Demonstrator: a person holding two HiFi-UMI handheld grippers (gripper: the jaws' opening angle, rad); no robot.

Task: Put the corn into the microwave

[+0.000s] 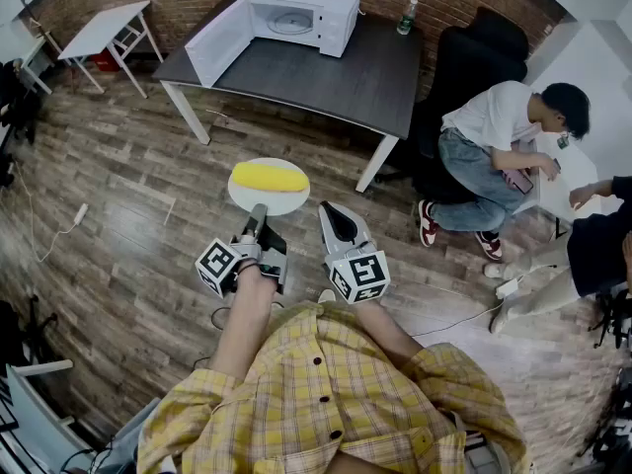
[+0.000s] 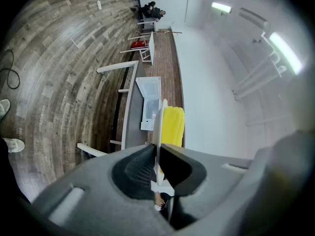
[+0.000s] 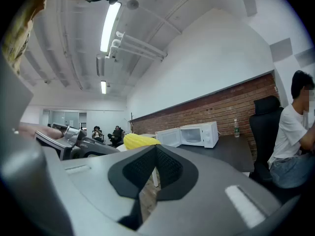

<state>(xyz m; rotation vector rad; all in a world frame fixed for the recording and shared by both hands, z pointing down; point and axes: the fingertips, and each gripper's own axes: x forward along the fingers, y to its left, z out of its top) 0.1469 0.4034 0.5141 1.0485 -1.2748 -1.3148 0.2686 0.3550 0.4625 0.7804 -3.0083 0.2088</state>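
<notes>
In the left gripper view the plate (image 2: pixel 158 119) shows edge-on, its near rim lost between the jaws of the left hand-held gripper (image 2: pixel 158 151); that gripper's body covers part of the corn (image 2: pixel 173 126); the plate hides part of the microwave (image 2: pixel 148 113); in the right gripper view the right hand-held gripper (image 3: pixel 155 154) covers the corn's underside; the seated person (image 3: pixel 290 136) is cut by the right edge; the label of the bottle (image 1: pixel 406 16) at the far right corner of the tabletop (image 1: pixel 326 77) is too small to read.
</notes>
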